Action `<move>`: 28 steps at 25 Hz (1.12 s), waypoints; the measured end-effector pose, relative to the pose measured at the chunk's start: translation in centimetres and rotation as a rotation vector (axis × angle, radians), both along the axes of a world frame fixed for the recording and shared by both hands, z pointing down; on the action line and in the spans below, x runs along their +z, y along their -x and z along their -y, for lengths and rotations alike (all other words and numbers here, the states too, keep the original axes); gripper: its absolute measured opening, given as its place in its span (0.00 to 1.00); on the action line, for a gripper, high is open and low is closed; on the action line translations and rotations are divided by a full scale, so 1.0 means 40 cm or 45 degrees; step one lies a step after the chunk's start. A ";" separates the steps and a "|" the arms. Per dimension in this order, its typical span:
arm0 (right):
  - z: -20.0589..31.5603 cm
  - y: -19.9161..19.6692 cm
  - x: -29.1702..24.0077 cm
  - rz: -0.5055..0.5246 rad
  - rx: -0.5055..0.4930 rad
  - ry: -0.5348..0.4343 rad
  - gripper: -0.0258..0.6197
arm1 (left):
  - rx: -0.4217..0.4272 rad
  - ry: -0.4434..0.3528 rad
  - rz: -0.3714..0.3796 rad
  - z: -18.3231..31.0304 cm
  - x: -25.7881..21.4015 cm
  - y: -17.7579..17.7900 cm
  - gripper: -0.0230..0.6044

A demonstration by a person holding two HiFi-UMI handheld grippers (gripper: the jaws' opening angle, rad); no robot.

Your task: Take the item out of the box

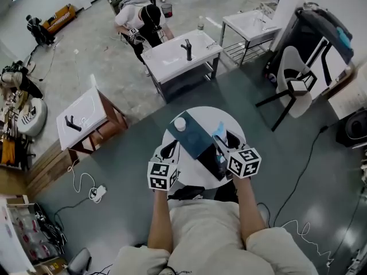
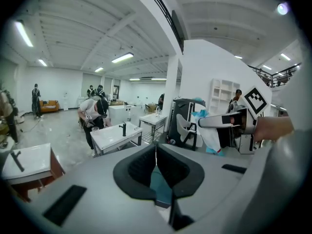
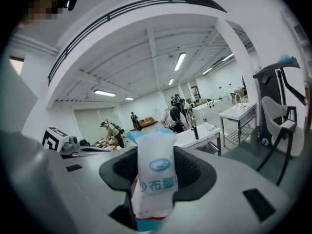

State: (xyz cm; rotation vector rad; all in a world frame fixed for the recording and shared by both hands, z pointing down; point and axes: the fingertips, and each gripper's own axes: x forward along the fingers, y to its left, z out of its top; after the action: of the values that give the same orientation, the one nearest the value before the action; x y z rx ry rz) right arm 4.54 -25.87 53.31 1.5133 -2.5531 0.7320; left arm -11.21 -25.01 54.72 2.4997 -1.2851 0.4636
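Two grips — left gripper [image 2: 156,152] fingers [image 2: 138,172] clenched on teal box [image 1: 198,139] wall, right gripper [image 3: 156,162] fingers [image 3: 193,167] grasping white packet [image 3: 155,184].

The box [image 1: 194,137] is dark teal and sits on a round white bench [image 1: 202,112]. The packet [image 3: 156,182] is white, with a blue oval badge, blue characters, a red stripe near its lower end and light blue ends. The left claw [image 2: 156,155] and the right claw [image 3: 157,165] each have black pads on pale grey bodies. The marker cube [image 1: 162,175] on each carries black-and-white square patterns. The floor [image 1: 132,171] is grey-green.
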 end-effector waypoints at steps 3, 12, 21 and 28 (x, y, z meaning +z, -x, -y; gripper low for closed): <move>-0.027 0.001 -0.003 -0.012 0.011 -0.022 0.38 | 0.026 0.005 -0.003 -0.033 0.010 -0.004 0.07; -0.042 0.017 -0.003 -0.030 0.010 -0.035 0.38 | 0.044 -0.016 0.002 -0.056 0.004 0.017 0.07; -0.050 0.025 -0.026 -0.066 -0.044 -0.070 0.38 | 0.040 -0.020 -0.029 -0.069 0.000 0.000 0.07; -0.056 0.028 -0.034 -0.083 -0.037 -0.089 0.38 | 0.004 -0.028 -0.058 -0.076 -0.008 0.019 0.07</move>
State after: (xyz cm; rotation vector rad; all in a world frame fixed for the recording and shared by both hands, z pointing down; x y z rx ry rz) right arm 3.41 -23.62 51.97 1.4906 -2.5720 0.5864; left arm -11.97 -21.98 54.39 2.5156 -1.2764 0.3926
